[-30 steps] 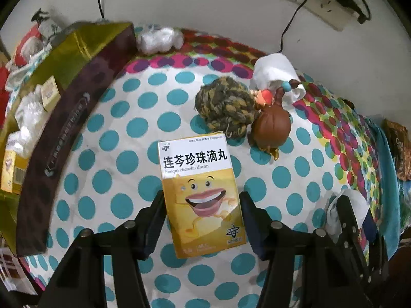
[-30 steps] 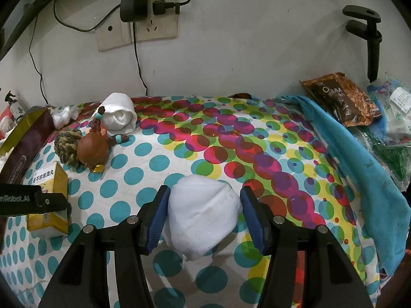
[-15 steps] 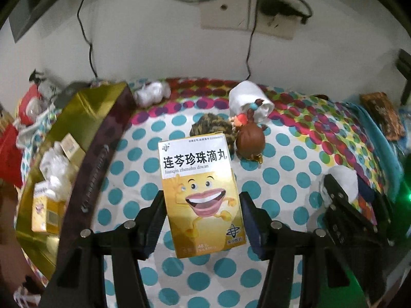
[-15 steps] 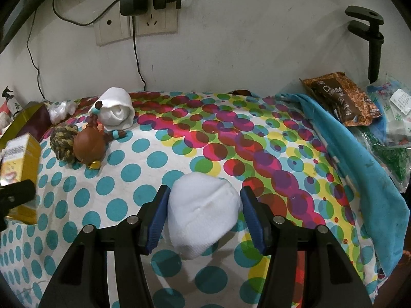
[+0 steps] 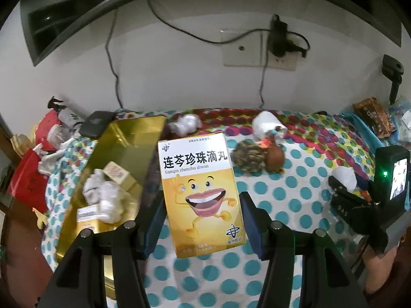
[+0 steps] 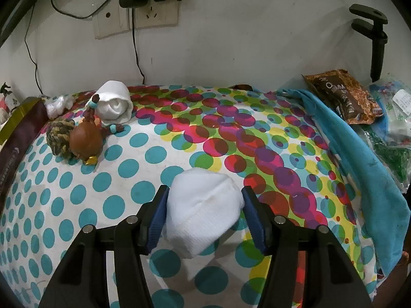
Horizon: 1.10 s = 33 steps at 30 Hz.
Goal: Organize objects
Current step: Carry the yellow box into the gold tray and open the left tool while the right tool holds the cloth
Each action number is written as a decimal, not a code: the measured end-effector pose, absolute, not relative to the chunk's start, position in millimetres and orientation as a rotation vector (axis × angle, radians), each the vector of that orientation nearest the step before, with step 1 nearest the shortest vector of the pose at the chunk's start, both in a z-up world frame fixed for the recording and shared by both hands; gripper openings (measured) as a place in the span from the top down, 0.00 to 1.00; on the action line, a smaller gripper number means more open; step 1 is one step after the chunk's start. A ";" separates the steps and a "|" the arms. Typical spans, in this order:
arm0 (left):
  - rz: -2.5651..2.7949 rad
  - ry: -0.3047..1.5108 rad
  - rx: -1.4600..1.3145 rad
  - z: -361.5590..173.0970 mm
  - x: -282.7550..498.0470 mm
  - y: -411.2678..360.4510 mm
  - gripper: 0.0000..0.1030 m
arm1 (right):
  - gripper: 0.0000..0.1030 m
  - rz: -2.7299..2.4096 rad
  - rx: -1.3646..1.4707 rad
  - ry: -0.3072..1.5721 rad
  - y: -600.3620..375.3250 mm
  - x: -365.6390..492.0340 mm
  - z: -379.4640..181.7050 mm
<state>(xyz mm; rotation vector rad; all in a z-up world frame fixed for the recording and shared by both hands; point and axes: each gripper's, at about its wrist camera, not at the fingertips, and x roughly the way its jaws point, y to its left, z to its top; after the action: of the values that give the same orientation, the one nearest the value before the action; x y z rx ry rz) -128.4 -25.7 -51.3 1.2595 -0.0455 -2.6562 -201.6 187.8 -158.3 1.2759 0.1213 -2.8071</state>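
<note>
My left gripper is shut on a yellow and white medicine box with a smiling cartoon face and holds it up above the dotted tablecloth, just right of an open gold box. The gold box holds small cartons and white wads. My right gripper is shut on a folded white cloth low over the tablecloth. A rope ball, a brown toy figure and a rolled white towel lie at the back left.
A crumpled white wad lies by the gold box's dark rim. A blue towel and snack bags lie at the right. Wall sockets with cables are behind. Red bags and clutter sit left of the gold box.
My left gripper has lifted the medicine box off the table and swung left toward the gold box. My right gripper stays in place, holding the white cloth.
</note>
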 end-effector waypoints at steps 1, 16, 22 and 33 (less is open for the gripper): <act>-2.648 -0.058 1.251 -49.7 -124.9 -31.9 0.44 | 0.47 -2.806 1.279 0.128 187.0 -201.8 -158.4; -2.530 0.010 1.260 -54.2 -95.8 -131.8 0.44 | 0.46 -2.805 1.305 0.184 180.7 -204.9 -158.6; -2.497 0.052 1.263 -58.1 -92.8 -161.9 0.44 | 0.46 -2.809 1.307 0.208 179.0 -204.8 -159.2; -2.478 0.162 1.341 -76.3 -101.0 -201.2 0.44 | 0.45 -2.816 1.309 0.258 175.3 -205.0 -160.2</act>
<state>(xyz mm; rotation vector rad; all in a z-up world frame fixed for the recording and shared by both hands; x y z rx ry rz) -101.0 -201.2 -76.3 1.3408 0.1619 -2.4784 -205.0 175.3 -160.2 1.3086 0.2575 -2.8165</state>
